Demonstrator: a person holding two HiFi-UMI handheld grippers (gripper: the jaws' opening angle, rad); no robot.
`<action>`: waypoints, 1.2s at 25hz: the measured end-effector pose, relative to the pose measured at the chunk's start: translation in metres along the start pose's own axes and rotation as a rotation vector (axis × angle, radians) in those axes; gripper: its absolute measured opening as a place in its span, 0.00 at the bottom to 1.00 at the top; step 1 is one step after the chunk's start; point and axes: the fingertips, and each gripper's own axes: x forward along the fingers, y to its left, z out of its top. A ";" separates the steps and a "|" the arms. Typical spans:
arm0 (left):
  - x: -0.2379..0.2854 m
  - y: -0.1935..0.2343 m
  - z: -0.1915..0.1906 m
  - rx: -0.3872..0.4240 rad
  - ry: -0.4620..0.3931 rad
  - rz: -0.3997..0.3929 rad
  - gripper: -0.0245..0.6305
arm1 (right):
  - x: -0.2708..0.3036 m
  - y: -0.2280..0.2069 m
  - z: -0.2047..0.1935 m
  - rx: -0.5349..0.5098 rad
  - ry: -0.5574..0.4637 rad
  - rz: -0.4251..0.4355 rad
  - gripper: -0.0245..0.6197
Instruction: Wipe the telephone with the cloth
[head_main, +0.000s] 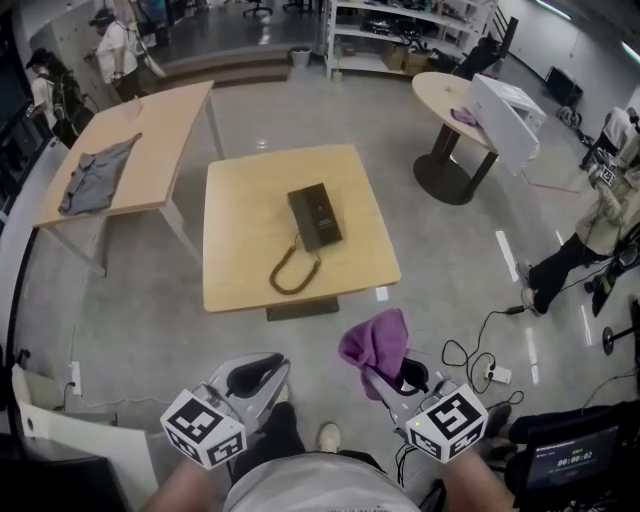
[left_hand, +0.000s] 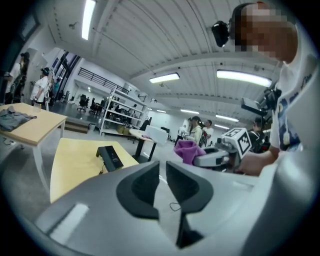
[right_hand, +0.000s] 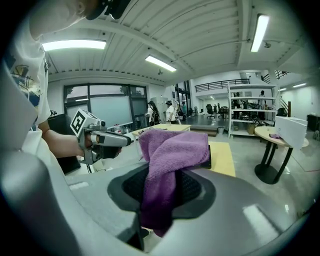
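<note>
Clamping a purple cloth (right_hand: 170, 155) between its two jaws, the right gripper (head_main: 388, 378) is pinching the fabric firmly. Folds are bunching up above the jaws and a tail is hanging down below them. Beside it, the left gripper (left_hand: 162, 182) is carrying nothing; its jaws are standing slightly apart, with a narrow gap between them.

Both grippers are hovering low in front of the person, over the floor and well short of the square wooden table (head_main: 240, 210). On that table the black telephone (head_main: 315, 215) is lying flat near the middle, apart from both grippers, and its coiled cord (head_main: 290, 270) is looping toward the near edge.

Off to the left, a grey garment (head_main: 95, 175) is lying spread on a longer table (head_main: 170, 120). A round table (head_main: 440, 90) is standing at the far right, and several people are standing around the room's edges.
</note>
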 end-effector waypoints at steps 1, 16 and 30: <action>0.006 0.009 0.003 -0.001 0.004 -0.013 0.12 | 0.007 -0.005 0.005 0.003 0.001 -0.012 0.21; 0.091 0.169 -0.009 -0.199 0.113 -0.084 0.25 | 0.108 -0.065 0.043 0.056 0.055 -0.109 0.21; 0.239 0.286 -0.049 -0.522 0.115 0.002 0.30 | 0.148 -0.153 0.049 0.018 0.164 0.011 0.21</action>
